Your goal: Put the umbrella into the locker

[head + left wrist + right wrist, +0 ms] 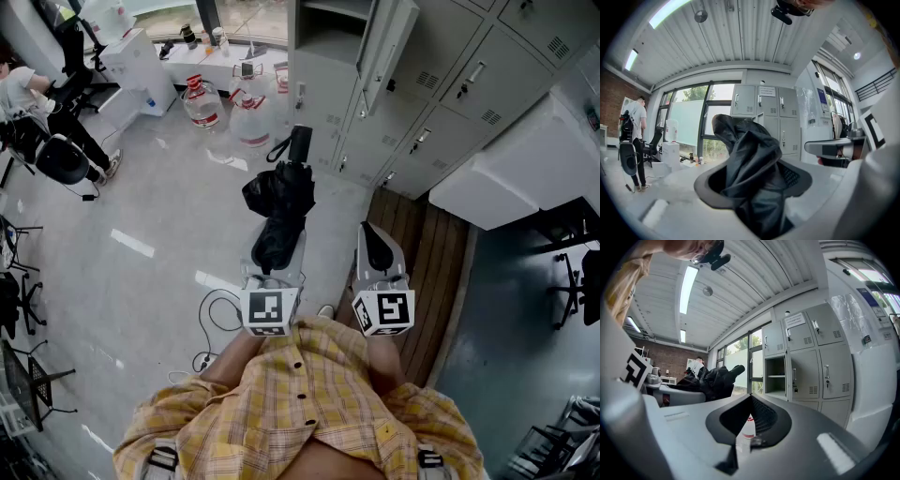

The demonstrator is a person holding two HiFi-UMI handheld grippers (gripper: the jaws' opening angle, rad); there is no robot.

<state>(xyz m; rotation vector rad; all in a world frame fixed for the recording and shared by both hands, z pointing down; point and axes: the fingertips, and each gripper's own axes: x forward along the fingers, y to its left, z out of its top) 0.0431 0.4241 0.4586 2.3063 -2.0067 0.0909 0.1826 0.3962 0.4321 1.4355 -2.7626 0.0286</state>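
Left claw (pixel 277 258): we see it pinching the folded black umbrella (pixel 283 197) by its cloth end, and the umbrella sticks out forward above the floor (pixel 169 216) | Right claw (pixel 378 246): pressed together, holding nothing, just beside the left one | Locker (pixel 776 376): we see one standing open ahead, well apart from the umbrella.

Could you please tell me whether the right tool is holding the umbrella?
No, the folded black umbrella is clamped in the left tool, while the right tool beside it holds nothing.
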